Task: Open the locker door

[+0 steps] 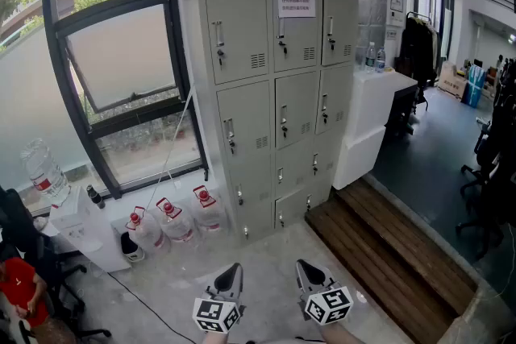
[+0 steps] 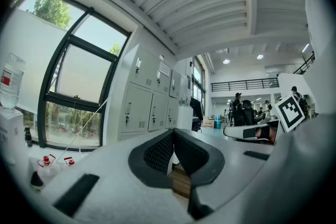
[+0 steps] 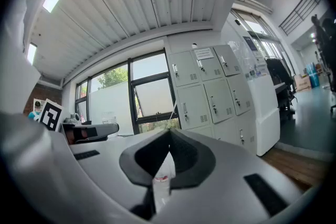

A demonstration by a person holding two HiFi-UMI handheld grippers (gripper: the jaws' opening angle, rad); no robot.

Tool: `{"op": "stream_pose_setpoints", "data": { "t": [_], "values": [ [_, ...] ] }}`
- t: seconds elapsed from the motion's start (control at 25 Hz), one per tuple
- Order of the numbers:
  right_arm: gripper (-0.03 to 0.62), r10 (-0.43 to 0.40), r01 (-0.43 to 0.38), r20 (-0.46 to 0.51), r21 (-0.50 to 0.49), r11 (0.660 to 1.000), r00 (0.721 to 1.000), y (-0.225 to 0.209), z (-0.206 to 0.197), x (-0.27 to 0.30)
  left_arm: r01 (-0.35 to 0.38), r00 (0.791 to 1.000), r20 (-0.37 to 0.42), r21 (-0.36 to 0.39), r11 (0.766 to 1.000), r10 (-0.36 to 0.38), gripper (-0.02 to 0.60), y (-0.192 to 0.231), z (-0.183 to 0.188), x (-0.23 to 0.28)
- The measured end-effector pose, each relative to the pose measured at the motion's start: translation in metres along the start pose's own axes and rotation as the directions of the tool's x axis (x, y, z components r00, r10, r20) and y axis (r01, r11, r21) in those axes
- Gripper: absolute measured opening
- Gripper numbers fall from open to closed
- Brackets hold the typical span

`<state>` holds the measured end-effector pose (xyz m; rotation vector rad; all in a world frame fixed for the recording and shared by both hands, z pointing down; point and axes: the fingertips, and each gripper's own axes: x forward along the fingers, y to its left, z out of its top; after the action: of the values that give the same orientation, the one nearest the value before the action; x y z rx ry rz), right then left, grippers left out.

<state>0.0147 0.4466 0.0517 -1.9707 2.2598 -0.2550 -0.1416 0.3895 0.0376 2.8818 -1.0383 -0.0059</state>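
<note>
A grey locker cabinet (image 1: pixel 278 93) stands against the wall beside the window, with three columns of small doors that all look closed. It also shows in the left gripper view as the lockers (image 2: pixel 149 97) and in the right gripper view as the lockers (image 3: pixel 210 89). Both grippers hang low at the bottom of the head view, well short of the lockers. My left gripper (image 1: pixel 232 270) has its jaws together with nothing between them (image 2: pixel 173 132). My right gripper (image 1: pixel 305 267) is likewise shut and empty (image 3: pixel 169 134).
Large water bottles (image 1: pixel 173 221) stand on the floor left of the lockers, next to a white dispenser (image 1: pixel 81 225). A white counter (image 1: pixel 375 117) adjoins the lockers on the right, with a wooden step (image 1: pixel 387 246) below it. Office chairs (image 1: pixel 488 173) are at the far right; a seated person (image 1: pixel 20 286) is at lower left.
</note>
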Motion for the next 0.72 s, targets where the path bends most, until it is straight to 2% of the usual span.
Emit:
{"op": "stream_pose_setpoints", "data": {
  "t": [0.44, 0.72],
  "values": [
    [0.012, 0.017, -0.017, -0.005, -0.01, 1.0, 1.0, 0.0, 0.0, 0.003, -0.006, 1.0, 0.009, 0.014, 1.0, 0.006, 0.008, -0.004, 0.003, -0.002],
    [0.012, 0.015, -0.015, 0.027, 0.008, 1.0, 1.0, -0.015, 0.004, 0.001, -0.03, 1.0, 0.006, 0.022, 0.999, 0.03, 0.008, -0.008, 0.001, 0.006]
  ]
}}
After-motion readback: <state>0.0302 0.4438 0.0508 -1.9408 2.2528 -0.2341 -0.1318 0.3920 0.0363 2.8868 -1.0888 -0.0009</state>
